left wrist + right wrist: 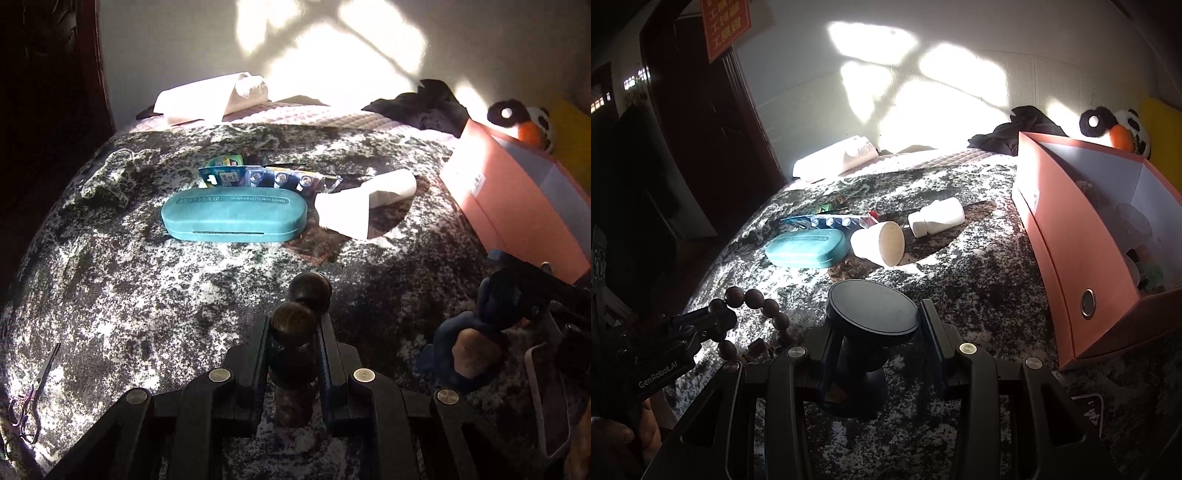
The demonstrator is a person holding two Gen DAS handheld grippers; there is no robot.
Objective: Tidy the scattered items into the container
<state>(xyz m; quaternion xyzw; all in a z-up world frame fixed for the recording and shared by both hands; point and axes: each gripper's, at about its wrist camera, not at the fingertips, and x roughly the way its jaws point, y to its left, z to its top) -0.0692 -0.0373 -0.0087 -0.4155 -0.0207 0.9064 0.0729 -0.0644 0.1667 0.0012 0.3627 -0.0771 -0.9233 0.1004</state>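
Left wrist view: holding beads [309, 291] tight in the left hand-held gripper [295, 325], loop hanging, likely for carrying to the box [517, 206]. Right wrist view: pinching a stand [873, 310] at the neck under its disc with the right hand-held gripper [877, 325], probably so the disc cannot slip through. Leaves case [234, 218], tipped cup [877, 243], bottle [938, 220] and batteries [266, 181] clustered mid-bed [147, 295], scissors [29, 402] near the left edge. Shows the box open-topped at the right with things inside. Plenty of bare blanket for moving across; needs lifting over the tall near wall
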